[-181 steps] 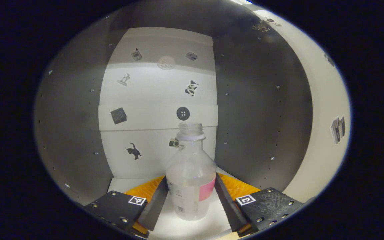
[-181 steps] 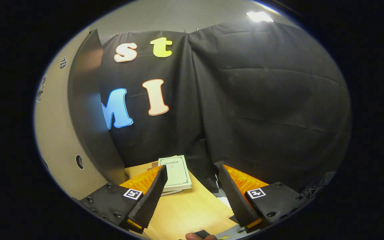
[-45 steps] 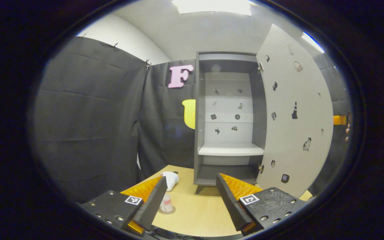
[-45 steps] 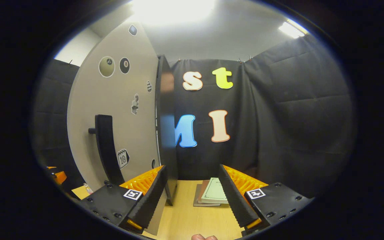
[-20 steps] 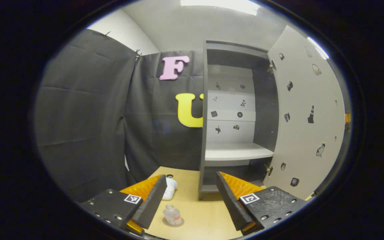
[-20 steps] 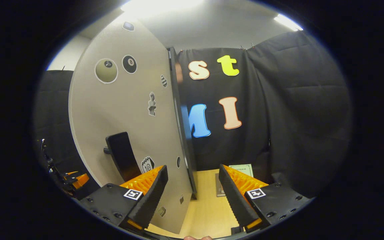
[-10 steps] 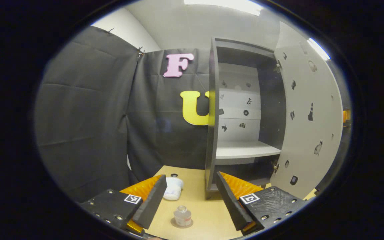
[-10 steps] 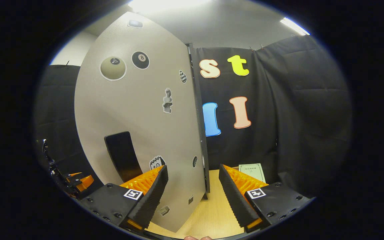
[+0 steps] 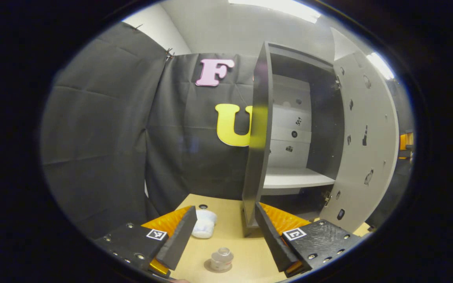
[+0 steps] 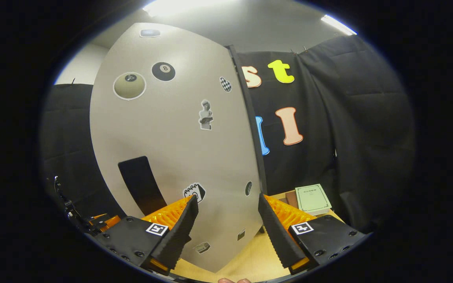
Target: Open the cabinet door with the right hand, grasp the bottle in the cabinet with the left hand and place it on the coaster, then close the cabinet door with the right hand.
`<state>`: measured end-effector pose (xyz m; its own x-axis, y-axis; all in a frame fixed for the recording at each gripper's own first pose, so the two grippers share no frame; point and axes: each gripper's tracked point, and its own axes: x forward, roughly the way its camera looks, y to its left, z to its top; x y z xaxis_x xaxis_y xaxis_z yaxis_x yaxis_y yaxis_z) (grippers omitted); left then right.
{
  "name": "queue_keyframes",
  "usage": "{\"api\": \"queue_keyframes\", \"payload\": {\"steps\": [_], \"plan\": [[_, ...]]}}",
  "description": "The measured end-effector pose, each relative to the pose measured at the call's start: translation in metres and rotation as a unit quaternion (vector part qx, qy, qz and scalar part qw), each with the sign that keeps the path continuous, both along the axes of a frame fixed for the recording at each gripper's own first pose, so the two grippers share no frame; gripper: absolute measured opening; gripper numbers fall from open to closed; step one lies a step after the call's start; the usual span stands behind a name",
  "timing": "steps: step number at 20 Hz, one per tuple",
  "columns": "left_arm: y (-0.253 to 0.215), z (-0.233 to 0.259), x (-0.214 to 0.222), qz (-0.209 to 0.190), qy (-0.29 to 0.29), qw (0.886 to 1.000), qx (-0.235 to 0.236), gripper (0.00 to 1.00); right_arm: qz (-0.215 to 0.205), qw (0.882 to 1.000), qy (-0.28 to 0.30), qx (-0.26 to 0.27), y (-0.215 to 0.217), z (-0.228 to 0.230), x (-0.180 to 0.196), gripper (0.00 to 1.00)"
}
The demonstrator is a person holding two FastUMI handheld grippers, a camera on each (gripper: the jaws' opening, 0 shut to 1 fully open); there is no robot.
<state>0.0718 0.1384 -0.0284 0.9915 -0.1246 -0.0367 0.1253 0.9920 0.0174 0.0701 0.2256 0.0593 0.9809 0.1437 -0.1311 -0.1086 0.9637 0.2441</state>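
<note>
The clear bottle (image 9: 221, 259) stands upright without a cap on a round coaster (image 9: 208, 268) on the wooden table (image 9: 232, 236). My left gripper (image 9: 222, 232) hovers open just behind and above it, holding nothing. The grey cabinet (image 9: 258, 129) stands beyond, its shelf (image 9: 293, 179) bare. Its door (image 9: 364, 149) hangs partly open on the right. In the right gripper view the door's (image 10: 171, 149) outer face, with stickers and a black handle (image 10: 140, 184), is right in front of my right gripper (image 10: 226, 228). That gripper is open, with the door's lower edge between its fingers.
A white crumpled cloth (image 9: 204, 228) and a small dark round thing (image 9: 203, 206) lie on the table left of the cabinet. Books (image 10: 313, 198) are stacked on the table to the right of the door. An orange and black part (image 10: 100, 222) shows low beside the door.
The door has swung further toward the cabinet, and my right gripper has followed onto its outer face. The left gripper has shifted, so the bottle sits more centred between its fingers.
</note>
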Motion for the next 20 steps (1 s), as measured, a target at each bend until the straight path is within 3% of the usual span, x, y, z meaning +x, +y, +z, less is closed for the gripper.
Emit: {"api": "queue_keyframes", "payload": {"steps": [6,7,10,15,20], "plan": [[0.014,0.005,0.004,0.002,-0.002,1.0,0.005,0.94,0.05,0.998,-0.008,0.038,0.069,0.004,0.035,0.98],[0.018,0.006,0.005,0.004,-0.002,1.0,0.007,0.89,0.06,0.997,-0.004,0.04,0.08,0.003,0.039,0.98],[0.027,0.012,0.004,0.008,-0.003,1.0,0.014,0.89,0.069,0.997,-0.008,0.034,0.089,0.002,0.05,0.98],[0.008,0.02,0.002,-0.003,0.002,1.0,0.017,0.89,0.043,0.998,-0.008,0.033,0.054,-0.006,0.056,0.98],[-0.039,0.037,-0.005,-0.028,-0.005,0.999,0.029,0.89,-0.023,0.999,-0.006,0.03,-0.015,-0.012,0.05,0.98]]}}
